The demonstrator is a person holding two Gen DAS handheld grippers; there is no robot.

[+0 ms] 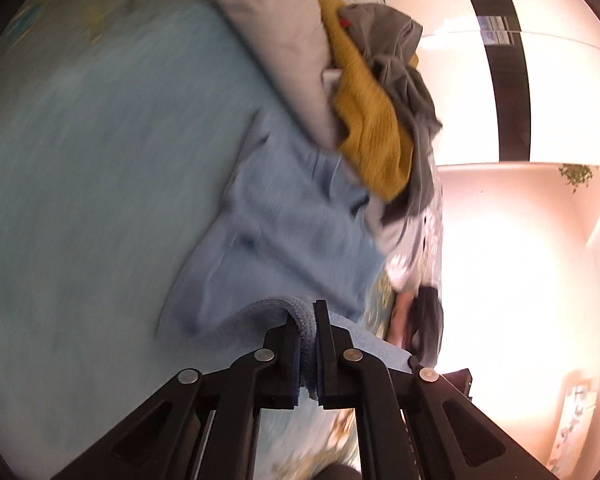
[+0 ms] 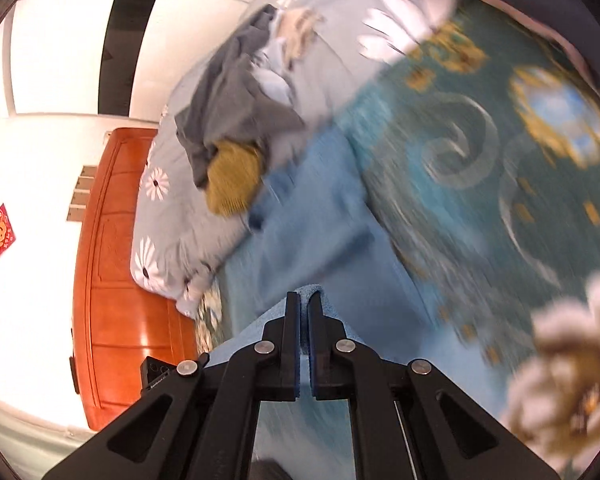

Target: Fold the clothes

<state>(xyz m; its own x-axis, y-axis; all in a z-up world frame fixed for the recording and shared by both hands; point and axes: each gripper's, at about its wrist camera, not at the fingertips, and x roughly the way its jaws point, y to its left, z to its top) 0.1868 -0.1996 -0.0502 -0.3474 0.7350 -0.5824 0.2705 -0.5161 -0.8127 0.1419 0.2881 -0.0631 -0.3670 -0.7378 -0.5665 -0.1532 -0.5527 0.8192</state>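
A light blue garment (image 1: 284, 232) lies spread on the teal patterned bedspread (image 1: 100, 160). My left gripper (image 1: 306, 316) is shut on a rolled edge of it, which bulges between the jaws. In the right wrist view the same blue garment (image 2: 320, 216) stretches away from my right gripper (image 2: 304, 300), which is shut on another edge of it. Both views are tilted and blurred by motion.
A heap of clothes, mustard yellow (image 1: 368, 128) and dark grey (image 1: 400, 52), sits on a grey daisy-print quilt (image 2: 180, 216) beyond the blue garment. An orange wooden headboard (image 2: 116, 264) stands behind the quilt. White walls lie past it.
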